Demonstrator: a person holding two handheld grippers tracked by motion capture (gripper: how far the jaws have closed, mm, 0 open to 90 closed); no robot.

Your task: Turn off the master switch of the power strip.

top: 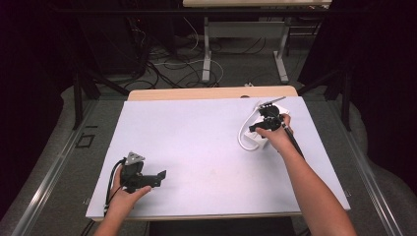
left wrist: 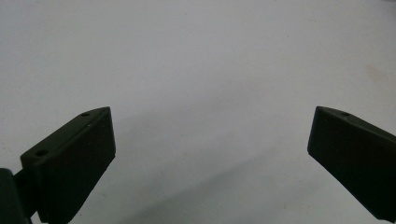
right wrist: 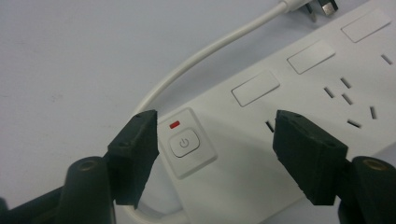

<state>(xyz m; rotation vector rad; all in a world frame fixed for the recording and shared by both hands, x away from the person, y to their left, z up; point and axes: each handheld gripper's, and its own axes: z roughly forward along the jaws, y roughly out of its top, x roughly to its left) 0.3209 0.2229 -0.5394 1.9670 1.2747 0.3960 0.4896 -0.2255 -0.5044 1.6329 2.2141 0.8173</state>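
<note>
While the left gripper (top: 156, 178) sits idle at the near-left corner of the table (top: 196, 147), jaws wide apart over bare white surface and holding nothing, the right gripper (right wrist: 212, 140) hangs directly over the power strip (right wrist: 299, 116) – clearly the nearer hand. Its jaws stand partly apart with nothing clamped; the power button (right wrist: 185, 143) lies between them, closer to the left jaw. In the right gripper view the strip's long axis runs from 7 o'clock up to 2 o'clock, its white cable (right wrist: 201, 60) looping off toward 1 o'clock – the next move, I'd guess, turns on that button
</note>
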